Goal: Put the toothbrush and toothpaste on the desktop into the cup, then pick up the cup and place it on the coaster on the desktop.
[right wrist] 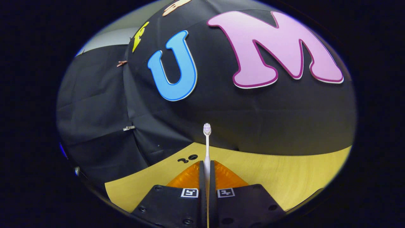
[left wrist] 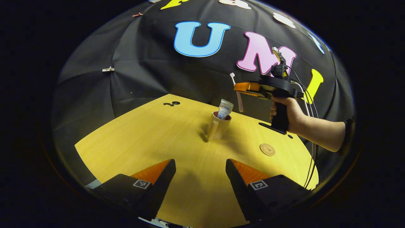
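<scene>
The left tongs hang low over the worktop with their two fingers spread wide apart, nothing between them. The right tongs are pressed together on the toothbrush, whose stem runs up between the fingers. In the left gripper view the right tongs are raised level, held by a hand on the grip, bare forearm reaching in from the side

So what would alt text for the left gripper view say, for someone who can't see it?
A hand holds the right gripper, clamped on a toothbrush, just above a cup holding toothpaste. A round coaster lies nearby on the wooden desktop.
</scene>
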A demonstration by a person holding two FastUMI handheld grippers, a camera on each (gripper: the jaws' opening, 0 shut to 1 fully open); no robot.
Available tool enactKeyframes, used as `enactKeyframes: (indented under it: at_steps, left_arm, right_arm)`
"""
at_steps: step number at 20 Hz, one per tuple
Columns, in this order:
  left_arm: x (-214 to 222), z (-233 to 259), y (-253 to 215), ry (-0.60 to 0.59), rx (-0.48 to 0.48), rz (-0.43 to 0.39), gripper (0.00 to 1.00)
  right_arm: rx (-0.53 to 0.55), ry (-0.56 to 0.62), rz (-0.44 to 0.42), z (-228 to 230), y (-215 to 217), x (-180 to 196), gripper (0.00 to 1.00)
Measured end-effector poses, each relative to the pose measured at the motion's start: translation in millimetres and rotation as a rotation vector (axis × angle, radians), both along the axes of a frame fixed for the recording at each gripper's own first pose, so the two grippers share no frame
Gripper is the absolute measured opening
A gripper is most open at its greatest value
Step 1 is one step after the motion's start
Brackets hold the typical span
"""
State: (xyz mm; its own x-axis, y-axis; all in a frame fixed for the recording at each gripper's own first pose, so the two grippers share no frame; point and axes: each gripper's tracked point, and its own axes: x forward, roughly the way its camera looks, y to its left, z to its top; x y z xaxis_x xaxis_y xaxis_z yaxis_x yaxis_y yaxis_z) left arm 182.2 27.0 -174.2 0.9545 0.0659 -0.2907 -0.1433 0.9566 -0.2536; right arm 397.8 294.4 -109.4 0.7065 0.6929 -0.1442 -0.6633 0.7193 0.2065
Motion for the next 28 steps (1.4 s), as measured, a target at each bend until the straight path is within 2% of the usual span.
enactKeyframes:
  at_steps: [4,12,16,20,24,25,26,27,28]
  left_arm:
    - [6.8,-16.2,3.9,0.017,0.008,-0.011,0.98]
    - [18.5,-31.9,1.6,0.015,-0.036,0.002,0.98]
    - [20.9,-39.6,-1.0,0.027,-0.034,0.0,0.98]
    - [24.0,-44.1,-2.3,0.038,-0.033,-0.003,0.98]
    - [30.2,-44.4,-9.5,0.043,-0.039,-0.016,0.98]
    - [32.9,-42.4,-12.2,0.041,-0.035,-0.023,0.98]
    - [35.7,-39.7,-12.3,0.038,-0.027,-0.028,0.98]
    - [38.7,-36.8,-11.8,0.032,-0.018,-0.031,0.98]
    - [42.5,-32.2,-11.0,0.026,-0.011,-0.036,0.98]
  right_arm:
    - [0.043,0.016,-0.049,-17.7,3.2,22.5,0.07]
    - [0.055,0.044,-0.055,-58.9,18.7,26.5,0.07]
    - [0.064,0.025,-0.05,-70.9,18.8,23.6,0.07]
    - [0.073,0.061,-0.037,-85.3,16.7,10.5,0.07]
    - [0.027,0.015,-0.018,-89.0,9.9,-10.8,0.12]
    - [0.004,0.006,-0.021,-90.4,7.8,-13.4,0.01]
    - [-0.004,-0.005,-0.017,-88.8,3.4,-17.5,0.25]
    - [-0.004,-0.012,-0.023,-83.7,-2.4,-20.8,0.15]
    - [-0.002,-0.021,-0.034,-79.1,-11.6,-21.7,0.25]
